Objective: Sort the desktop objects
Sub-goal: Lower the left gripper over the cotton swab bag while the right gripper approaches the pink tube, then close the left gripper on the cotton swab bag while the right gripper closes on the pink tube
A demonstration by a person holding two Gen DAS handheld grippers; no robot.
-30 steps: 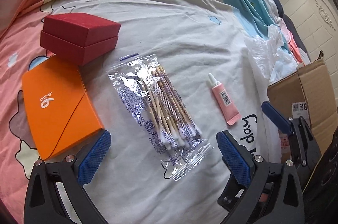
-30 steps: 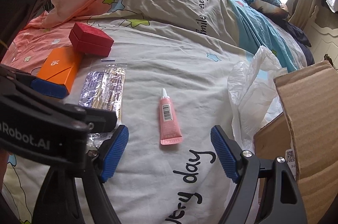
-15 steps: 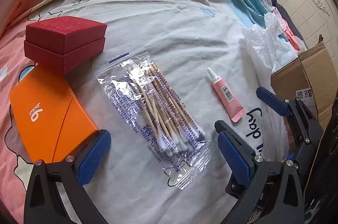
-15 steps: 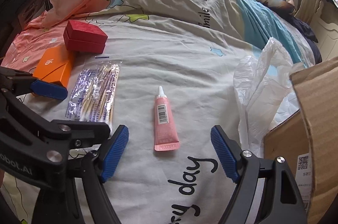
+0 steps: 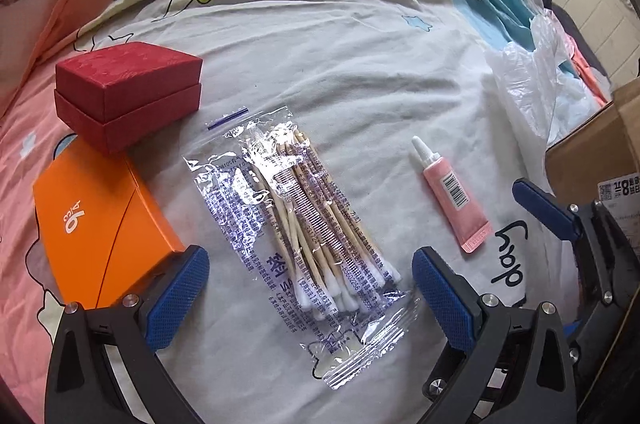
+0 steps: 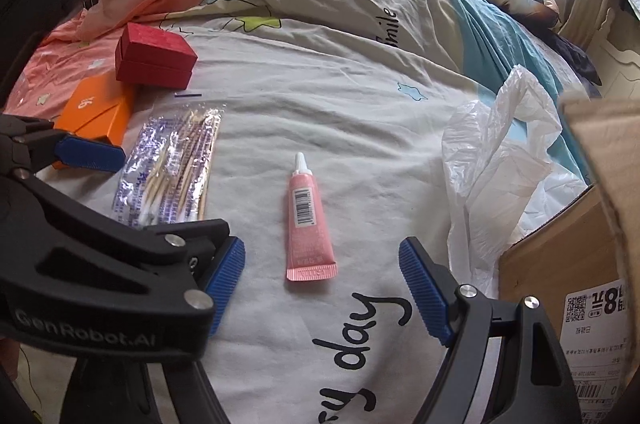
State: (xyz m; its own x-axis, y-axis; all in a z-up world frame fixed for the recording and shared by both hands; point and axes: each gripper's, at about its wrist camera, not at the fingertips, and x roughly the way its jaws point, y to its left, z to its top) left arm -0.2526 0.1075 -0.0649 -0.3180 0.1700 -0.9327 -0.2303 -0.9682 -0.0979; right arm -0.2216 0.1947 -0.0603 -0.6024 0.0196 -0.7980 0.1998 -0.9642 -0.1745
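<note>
Four small things lie loose on the bed [image 5: 340, 35], and neither of your claws holds any of them. Your left claw [image 5: 310, 290] stands wide apart, low over the near end of the swab bag [image 5: 296, 220]; your right claw [image 6: 322, 280] stands equally wide apart, straddling the crimped end of the tube [image 6: 306, 220]. In the left view the red box [image 5: 128, 91] sits at 10 o'clock with its near corner resting on the orange box [image 5: 96, 220] at 9 o'clock, the bag lies at centre, and the tube sits apart at 3 o'clock. A carton [image 6: 576, 248] and a white plastic bag [image 6: 496, 159] wait at 3 o'clock in the right view; the carton's inside is hidden, so you cannot tell what has gone into it. Judged from this, all four visible things remain to be sorted, or they are a remainder with others already stowed; the scene fits both. The tube's long axis runs 12 to 6 in the right view, cap pointing away from you towards 12. The bag's long axis runs 11 to 5 in the left view, with the cotton tips towards you.
</note>
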